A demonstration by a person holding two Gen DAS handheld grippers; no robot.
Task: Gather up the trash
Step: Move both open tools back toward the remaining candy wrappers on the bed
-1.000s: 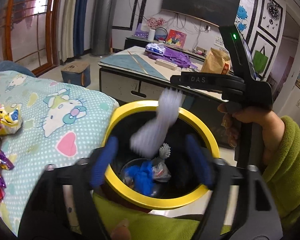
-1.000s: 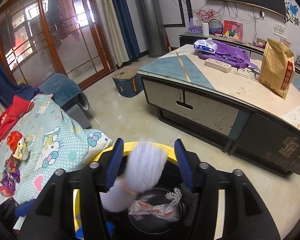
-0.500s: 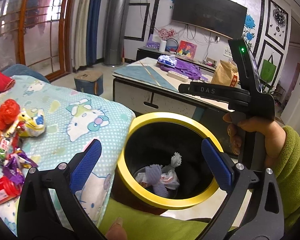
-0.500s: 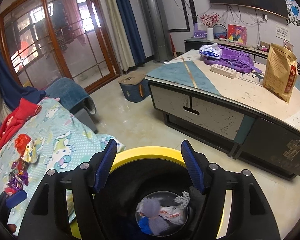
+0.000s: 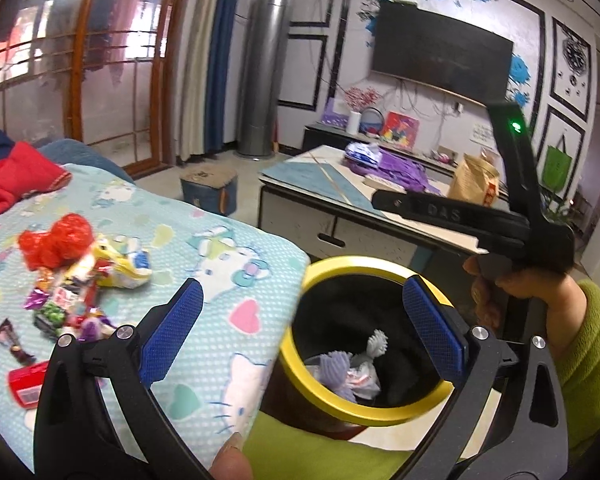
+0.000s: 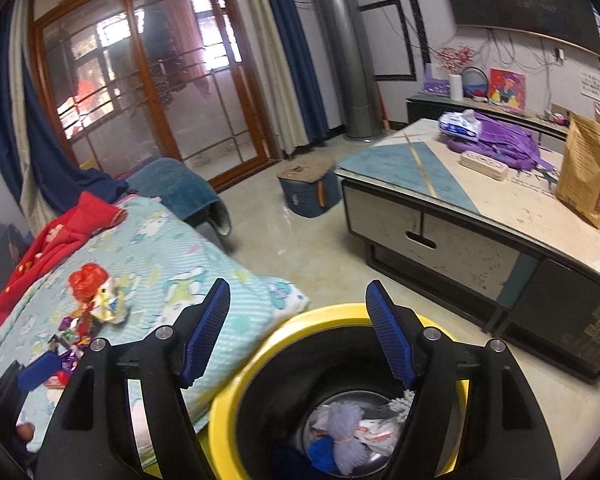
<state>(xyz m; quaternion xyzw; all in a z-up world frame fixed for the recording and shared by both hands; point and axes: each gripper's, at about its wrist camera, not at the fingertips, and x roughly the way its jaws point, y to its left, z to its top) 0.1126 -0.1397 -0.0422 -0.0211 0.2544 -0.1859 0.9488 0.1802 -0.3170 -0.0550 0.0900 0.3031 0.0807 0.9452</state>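
Now that the pale lilac pompom (image 6: 346, 438), caught between the right tongs (image 6: 300, 336) a second ago, lies at the bottom of the yellow-rimmed bin (image 6: 236, 384), both tools hang empty. The right pair stands wide apart over the rim, and the left tongs (image 5: 300, 324) gape just as wide, swung a little toward the bed. So that piece is done, resting on a crumpled white wrapper (image 6: 374, 432) beside something blue.

More remains: a heap of candy wrappers (image 5: 68, 296) and a red crinkled bag (image 5: 56, 236) near the left edge of the Hello Kitty bedspread (image 5: 204, 248) (well apart from the bin). Nothing blocks the way to them; the coffee table (image 6: 480, 208) stands off across the floor.
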